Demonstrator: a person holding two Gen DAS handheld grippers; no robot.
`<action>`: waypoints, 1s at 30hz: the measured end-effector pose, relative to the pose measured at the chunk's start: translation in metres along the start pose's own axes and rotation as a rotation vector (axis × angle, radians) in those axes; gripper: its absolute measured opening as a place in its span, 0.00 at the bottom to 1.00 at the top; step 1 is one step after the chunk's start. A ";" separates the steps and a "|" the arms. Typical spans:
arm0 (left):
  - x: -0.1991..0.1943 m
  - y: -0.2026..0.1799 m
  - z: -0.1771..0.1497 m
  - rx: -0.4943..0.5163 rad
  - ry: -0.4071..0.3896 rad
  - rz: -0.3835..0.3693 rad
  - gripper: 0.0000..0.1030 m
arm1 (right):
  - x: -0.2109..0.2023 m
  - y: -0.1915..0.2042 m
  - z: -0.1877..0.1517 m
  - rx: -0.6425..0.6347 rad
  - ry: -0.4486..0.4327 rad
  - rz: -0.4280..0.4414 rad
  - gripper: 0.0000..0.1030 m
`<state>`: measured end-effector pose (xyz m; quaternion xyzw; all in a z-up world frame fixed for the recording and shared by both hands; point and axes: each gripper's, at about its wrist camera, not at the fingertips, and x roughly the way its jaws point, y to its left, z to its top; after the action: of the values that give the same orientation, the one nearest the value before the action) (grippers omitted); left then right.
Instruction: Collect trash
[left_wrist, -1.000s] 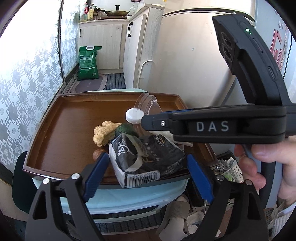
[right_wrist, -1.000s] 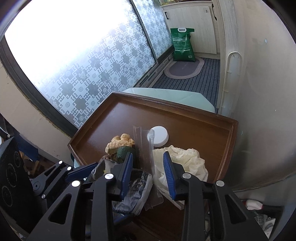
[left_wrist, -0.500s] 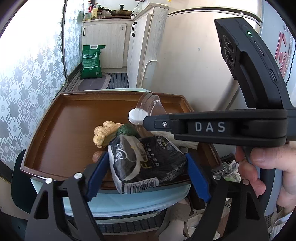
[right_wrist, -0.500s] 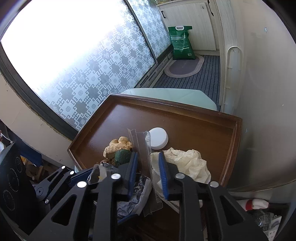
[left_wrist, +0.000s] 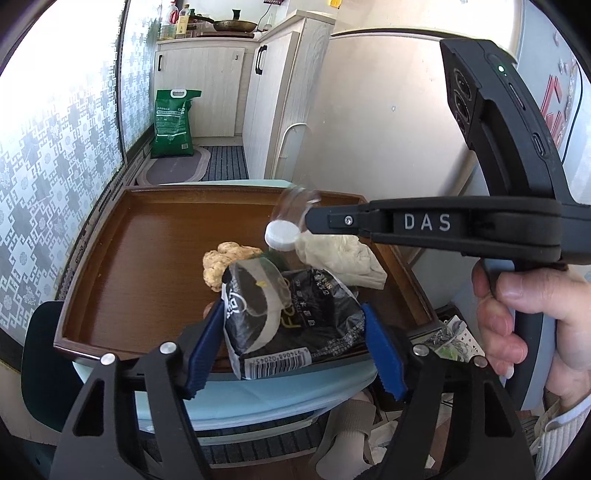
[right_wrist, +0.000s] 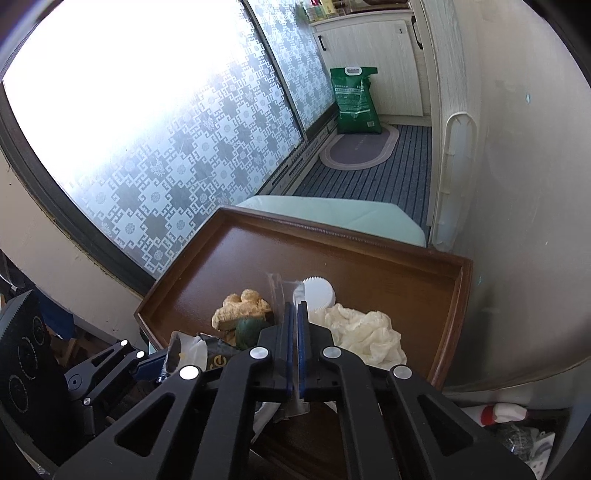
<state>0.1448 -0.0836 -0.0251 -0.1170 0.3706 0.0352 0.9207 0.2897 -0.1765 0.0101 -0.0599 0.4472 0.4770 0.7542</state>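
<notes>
A narrow kitchen is stretching behind the brown tray (left_wrist: 122, 258) at frame centre. The right tongs (right_wrist: 294, 321) have just been closing and are now pinching the clear plastic bottle (left_wrist: 295, 206), white cap down, lifting it clear. The left tongs (left_wrist: 295, 332), closing too, are bracketing the black wrapper (left_wrist: 295, 321) at lower centre; whether the pads are pressing yet is unclear. Both pieces of trash look nearly ready to go.

My left gripper (left_wrist: 293, 345) has just been closing, its blue pads touching both sides of the black wrapper (left_wrist: 295, 325) at the brown tray (left_wrist: 147, 258) edge; my right gripper (left_wrist: 314, 219) pinches a clear bottle (left_wrist: 293, 208), white-capped, above.
</notes>
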 end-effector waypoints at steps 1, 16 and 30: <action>-0.001 0.000 0.000 -0.001 -0.002 0.000 0.71 | -0.002 0.001 0.001 0.000 -0.007 -0.006 0.01; -0.005 0.012 0.002 -0.003 0.011 -0.057 0.69 | 0.012 0.002 0.008 0.054 0.037 -0.015 0.01; -0.012 0.025 -0.001 -0.020 -0.007 -0.096 0.69 | 0.022 0.009 0.008 0.054 0.069 -0.039 0.29</action>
<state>0.1316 -0.0591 -0.0218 -0.1439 0.3610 -0.0049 0.9214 0.2906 -0.1531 0.0022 -0.0646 0.4846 0.4478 0.7487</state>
